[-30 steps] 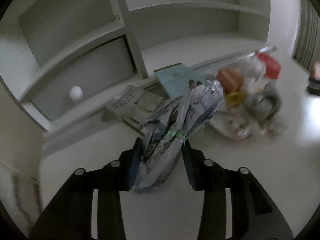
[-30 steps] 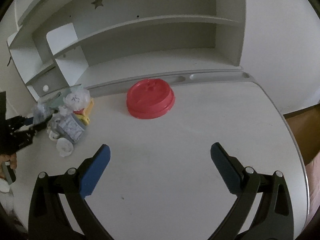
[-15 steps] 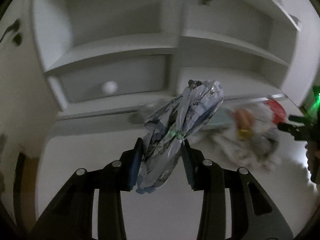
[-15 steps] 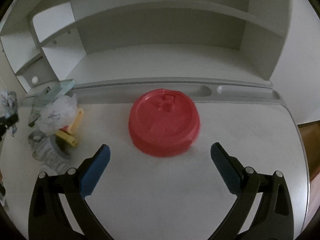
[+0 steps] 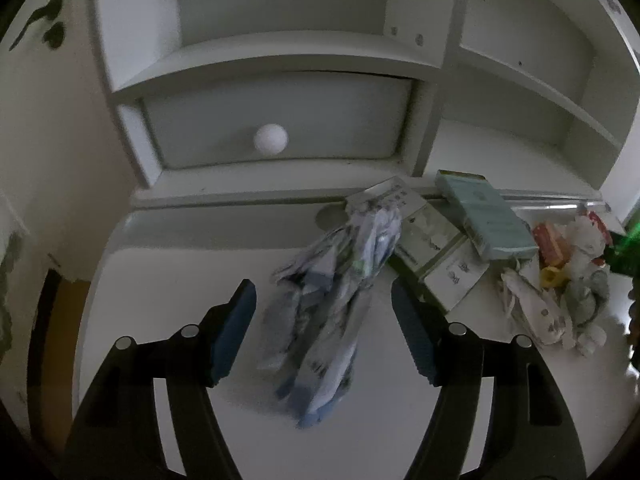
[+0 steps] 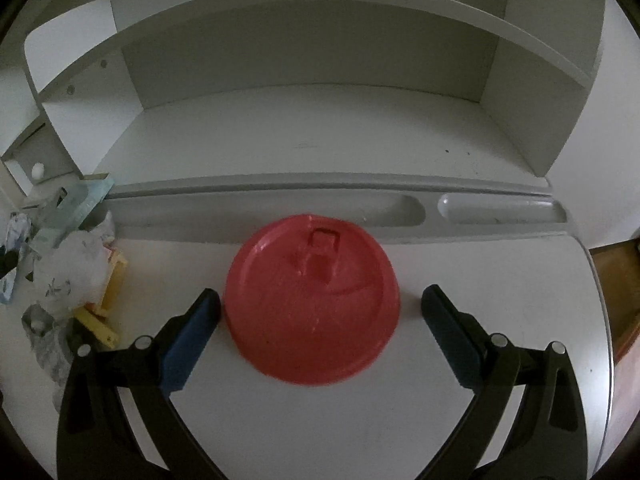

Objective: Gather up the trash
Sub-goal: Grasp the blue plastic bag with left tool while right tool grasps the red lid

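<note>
Both tongs gape wide, the right gripper (image 6: 320, 308) straddling the red lid (image 6: 312, 304) on the white desk (image 6: 500, 280), so I'd sink lower and pinch its rim squarely, while the left gripper (image 5: 324, 304) flanks the crumpled wrapper (image 5: 332, 296) lying loose between its fingers.

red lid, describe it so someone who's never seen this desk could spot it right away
On the white desk, in front of the shelf unit's grooved ledge, the red lid lies flat between the right gripper's open fingers. It sits alone, apart from the trash pile at the left, and is the only round, all-red thing.
</note>
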### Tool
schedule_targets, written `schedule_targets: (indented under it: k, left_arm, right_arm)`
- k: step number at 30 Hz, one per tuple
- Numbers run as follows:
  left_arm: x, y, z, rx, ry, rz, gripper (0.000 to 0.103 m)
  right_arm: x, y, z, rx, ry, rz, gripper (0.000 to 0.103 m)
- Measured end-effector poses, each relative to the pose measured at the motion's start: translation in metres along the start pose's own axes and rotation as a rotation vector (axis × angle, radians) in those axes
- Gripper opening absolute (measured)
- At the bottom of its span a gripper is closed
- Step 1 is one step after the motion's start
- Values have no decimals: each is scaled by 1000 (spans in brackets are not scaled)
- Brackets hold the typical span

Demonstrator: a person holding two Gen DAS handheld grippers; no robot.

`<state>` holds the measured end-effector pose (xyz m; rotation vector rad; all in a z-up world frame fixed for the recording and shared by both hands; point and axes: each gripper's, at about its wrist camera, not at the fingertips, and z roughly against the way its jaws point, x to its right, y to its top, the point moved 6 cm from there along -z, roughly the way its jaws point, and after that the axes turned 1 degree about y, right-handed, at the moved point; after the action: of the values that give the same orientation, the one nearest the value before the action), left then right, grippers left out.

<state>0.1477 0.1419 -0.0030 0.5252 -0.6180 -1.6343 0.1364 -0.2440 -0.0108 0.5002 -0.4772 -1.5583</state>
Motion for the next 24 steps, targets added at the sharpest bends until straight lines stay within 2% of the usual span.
schedule_targets:
  k: [1, 2, 3, 5, 10, 17, 24]
  left_arm:
    - [1, -1, -4, -10, 7, -15, 53]
    - [2, -2, -8, -27, 26, -24, 41]
    - [1, -2, -6, -19, 17, -17, 39]
    - [-1, -2, -4, -12, -18, 15, 39]
    - [-8, -4, -3, -14, -20, 58, 39]
    - [-8, -5, -4, -19, -12, 47, 39]
    - [-7, -5, -5, -18, -24, 51, 39]
  right_arm:
    - [0, 2, 2, 16, -1, 1, 80]
    - [-1, 3, 3, 25, -1, 1, 81]
    - [-1, 3, 4, 31, 8, 1, 80]
    - [0, 5, 8, 53, 2, -5, 80]
    - [3, -3, 18, 67, -17, -7, 80]
    - [6, -18, 28, 76, -12, -30, 80]
    - [0, -23, 38, 103, -34, 24, 81]
